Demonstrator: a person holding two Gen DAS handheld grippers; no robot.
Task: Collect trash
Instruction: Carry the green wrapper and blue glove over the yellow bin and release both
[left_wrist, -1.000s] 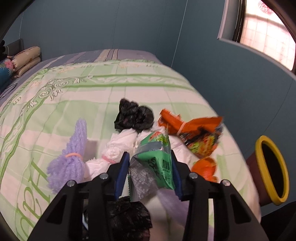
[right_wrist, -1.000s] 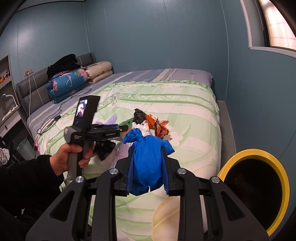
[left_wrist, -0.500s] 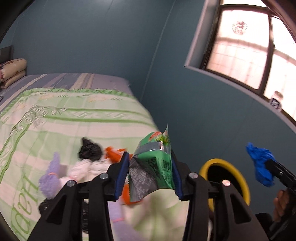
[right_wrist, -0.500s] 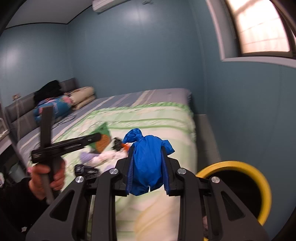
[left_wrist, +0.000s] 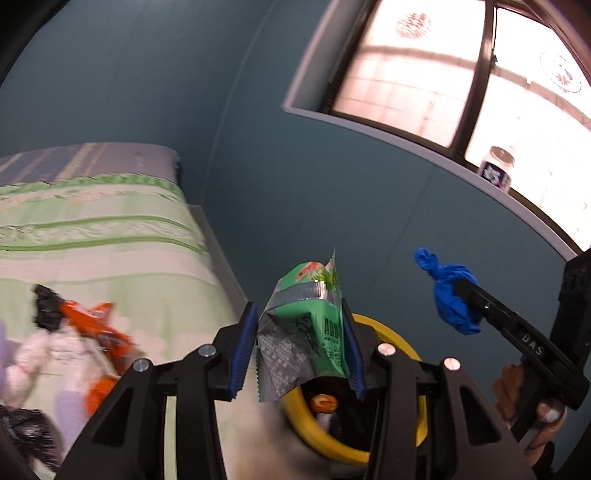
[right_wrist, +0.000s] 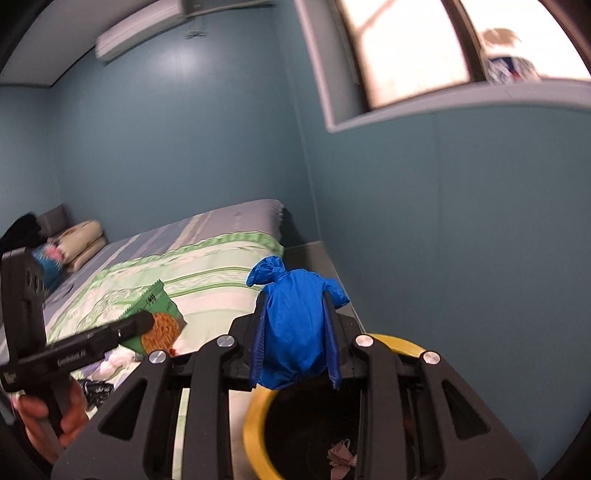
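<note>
Green and grey foil fills the middle of the left wrist view: a crumpled green snack wrapper (left_wrist: 306, 325) sits pinched between the blue pads of the left gripper (left_wrist: 300, 350), whose jaws are closed onto it from both sides. Directly beneath, toward 6 o'clock, the yellow-rimmed bin (left_wrist: 406, 354) stands on the floor beside the bed (left_wrist: 110, 236), with scraps of orange and white litter visible inside.

At 3 o'clock in that view the right gripper (left_wrist: 456, 295) reaches in from the edge, gripped by a hand (left_wrist: 532, 402). It holds a knotted blue bag (left_wrist: 448, 291), its jaws closed on the bundle. In the right wrist view the blue bag (right_wrist: 295, 325) bulges between the pads of the right gripper (right_wrist: 295, 347), hanging above the bin's yellow rim (right_wrist: 258, 417); pale crumpled paper lies at the bottom.

More trash rests on the green patterned quilt at 9 o'clock in the left view: an orange wrapper (left_wrist: 96, 328), a black bag (left_wrist: 46, 308) just beside it, and white tied bags (left_wrist: 44, 354) nearby. On the window ledge (left_wrist: 443, 155) at 2 o'clock stands a jar (left_wrist: 496, 170).
</note>
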